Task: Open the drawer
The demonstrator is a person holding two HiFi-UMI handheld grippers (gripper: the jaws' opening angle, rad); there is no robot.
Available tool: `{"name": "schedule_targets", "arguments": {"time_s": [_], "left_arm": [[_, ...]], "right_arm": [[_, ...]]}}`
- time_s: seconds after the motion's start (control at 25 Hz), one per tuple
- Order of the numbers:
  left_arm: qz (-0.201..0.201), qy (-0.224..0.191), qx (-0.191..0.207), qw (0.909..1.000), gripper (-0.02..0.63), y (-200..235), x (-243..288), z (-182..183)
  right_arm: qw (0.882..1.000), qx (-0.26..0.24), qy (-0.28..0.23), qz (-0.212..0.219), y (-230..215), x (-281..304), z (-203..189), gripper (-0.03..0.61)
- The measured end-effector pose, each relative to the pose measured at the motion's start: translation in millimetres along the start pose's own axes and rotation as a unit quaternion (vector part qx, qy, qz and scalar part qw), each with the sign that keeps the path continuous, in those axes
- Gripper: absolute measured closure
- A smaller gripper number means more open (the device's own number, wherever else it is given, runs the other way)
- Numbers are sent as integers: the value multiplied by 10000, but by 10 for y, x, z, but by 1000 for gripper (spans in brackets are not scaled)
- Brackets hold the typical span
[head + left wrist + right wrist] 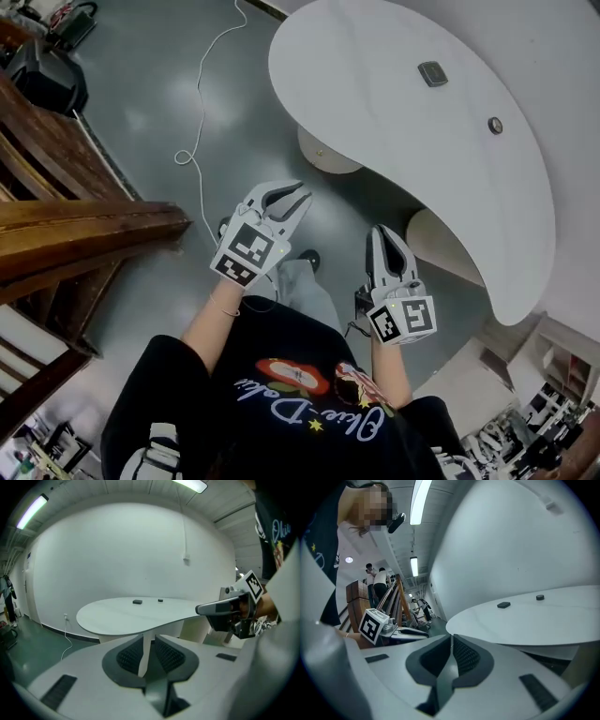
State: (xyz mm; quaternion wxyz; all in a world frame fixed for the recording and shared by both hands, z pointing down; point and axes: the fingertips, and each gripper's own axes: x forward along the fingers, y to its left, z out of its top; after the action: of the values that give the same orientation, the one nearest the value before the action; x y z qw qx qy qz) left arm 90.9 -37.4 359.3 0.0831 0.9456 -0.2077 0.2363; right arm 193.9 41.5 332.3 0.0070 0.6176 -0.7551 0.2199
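No drawer can be made out in any view. In the head view my left gripper (284, 202) hangs over the grey floor with its jaws a little apart and nothing between them. In its own view the left gripper (149, 638) shows a narrow gap, with the white table's pedestal (144, 651) seen through it. My right gripper (388, 246) is beside it, nearer the white table (375, 84), jaws together. The right gripper's (452, 639) own view shows the pads meeting, empty. Each gripper appears in the other's view: the right gripper (200, 608) and the left gripper (423, 632).
Dark wooden furniture (75, 234) stands at the left. A white cable (200, 103) runs across the floor. Two small dark items (432, 73) (495, 125) lie on the curved table. People (375, 581) stand far off by the wooden frames.
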Motion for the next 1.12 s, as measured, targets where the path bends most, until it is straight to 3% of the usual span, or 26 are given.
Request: {"name": "schedule_targets", "arguments": {"time_s": [0.16,0.4,0.68,1.12], "left_arm": [[97,-16,-267,9996,534,170,224,-196],[53,109,-419,9990,525,507,554,-563],[96,183,-626,9978,508,814,946,-893],[151,75,-760,9970,502,1035,1635,-1097]], "right_arm": [[9996,32,244,100,-104,252,-181,577],[9986,159,154,-488,-349,645,-364,578],[9977,305,298,-526,-362,984,-615,578],[9963,388,376,-669,-467,1178,-772,578]]}}
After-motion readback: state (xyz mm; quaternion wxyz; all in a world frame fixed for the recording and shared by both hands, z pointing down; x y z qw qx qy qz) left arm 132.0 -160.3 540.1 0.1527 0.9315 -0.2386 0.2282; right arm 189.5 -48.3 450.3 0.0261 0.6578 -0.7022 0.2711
